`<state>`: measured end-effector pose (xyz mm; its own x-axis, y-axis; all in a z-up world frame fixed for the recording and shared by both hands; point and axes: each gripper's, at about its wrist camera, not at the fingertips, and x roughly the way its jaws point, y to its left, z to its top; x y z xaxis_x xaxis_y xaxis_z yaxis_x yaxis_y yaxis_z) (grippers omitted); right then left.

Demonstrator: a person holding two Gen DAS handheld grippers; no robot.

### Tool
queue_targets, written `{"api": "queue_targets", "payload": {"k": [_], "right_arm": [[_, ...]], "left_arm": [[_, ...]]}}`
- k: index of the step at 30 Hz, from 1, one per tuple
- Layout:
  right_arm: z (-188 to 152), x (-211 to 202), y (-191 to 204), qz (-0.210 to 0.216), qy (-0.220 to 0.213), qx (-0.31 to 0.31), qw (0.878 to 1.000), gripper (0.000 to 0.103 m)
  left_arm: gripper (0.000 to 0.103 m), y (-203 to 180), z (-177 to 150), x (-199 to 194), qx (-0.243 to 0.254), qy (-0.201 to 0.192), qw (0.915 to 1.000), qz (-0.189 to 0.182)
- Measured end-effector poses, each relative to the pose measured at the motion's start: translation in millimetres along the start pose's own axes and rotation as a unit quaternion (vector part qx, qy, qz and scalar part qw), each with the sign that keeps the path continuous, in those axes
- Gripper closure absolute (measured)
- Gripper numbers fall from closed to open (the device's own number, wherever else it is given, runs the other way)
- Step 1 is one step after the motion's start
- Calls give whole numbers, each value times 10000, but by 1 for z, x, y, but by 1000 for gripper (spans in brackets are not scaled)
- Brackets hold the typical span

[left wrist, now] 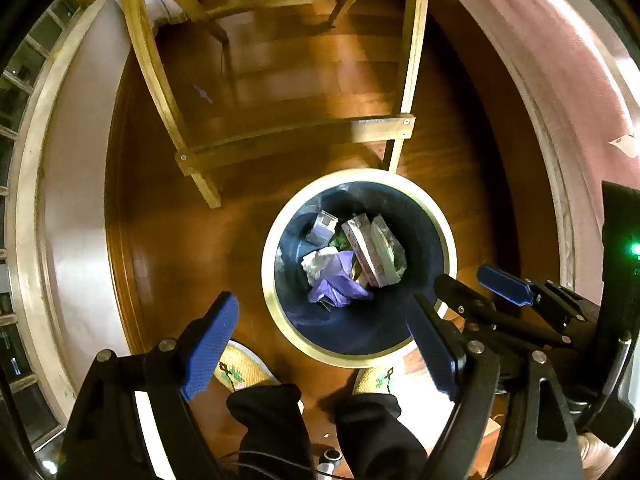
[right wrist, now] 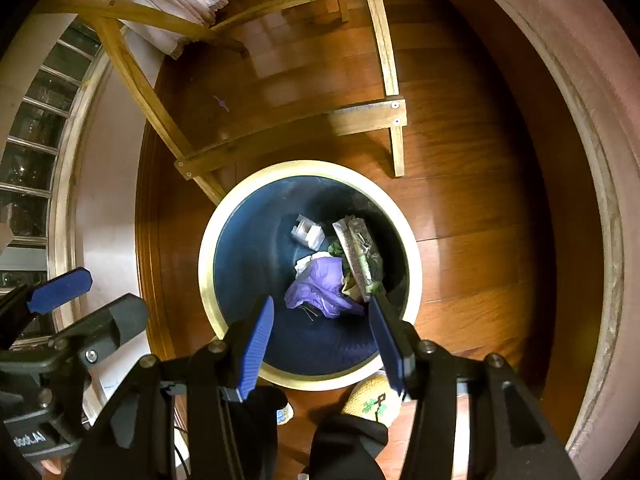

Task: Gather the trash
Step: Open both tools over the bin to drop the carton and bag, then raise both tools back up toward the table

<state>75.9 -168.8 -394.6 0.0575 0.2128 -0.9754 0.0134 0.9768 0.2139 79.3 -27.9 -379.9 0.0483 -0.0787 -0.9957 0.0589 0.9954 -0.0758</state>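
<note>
Left gripper (left wrist: 320, 344): hanging spread wide and empty above the bin's 7 o'clock rim, nothing to drop.
Right gripper (right wrist: 320, 344): gaping empty, aiming straight into the bin, as if just past a release.
Bin (right wrist: 208, 264): sitting on the floor at 12 o'clock.
Trash (right wrist: 320, 284): lying piled at the bottom, collected.
Frame (right wrist: 288, 136): standing just beyond the bin.

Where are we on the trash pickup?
Done: trash bin already holds a purple wrapper, white paper, a small box and a packet. In hand: nothing; left gripper and right gripper hang open over it. Left: a purple scrap on the floor.
</note>
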Motion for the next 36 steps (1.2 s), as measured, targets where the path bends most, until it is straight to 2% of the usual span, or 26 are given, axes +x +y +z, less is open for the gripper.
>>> {"api": "queue_targets", "payload": {"k": [6, 16, 24, 36], "right_arm": [[0, -15, 5, -97, -48, 1, 9999, 53], [-8, -94, 13, 22, -166, -52, 9998, 52], [-15, -190, 26, 288, -490, -188, 9982, 52], [-4, -319, 44, 711, -1339, -591, 9867, 52]], "left_arm": [[19, -4, 0, -25, 16, -176, 9997, 141], [19, -3, -6, -111, -123, -381, 9992, 98], [19, -5, -10, -227, -269, -918, 9954, 50], [19, -19, 2, -390, -322, -2108, 9770, 94]]}}
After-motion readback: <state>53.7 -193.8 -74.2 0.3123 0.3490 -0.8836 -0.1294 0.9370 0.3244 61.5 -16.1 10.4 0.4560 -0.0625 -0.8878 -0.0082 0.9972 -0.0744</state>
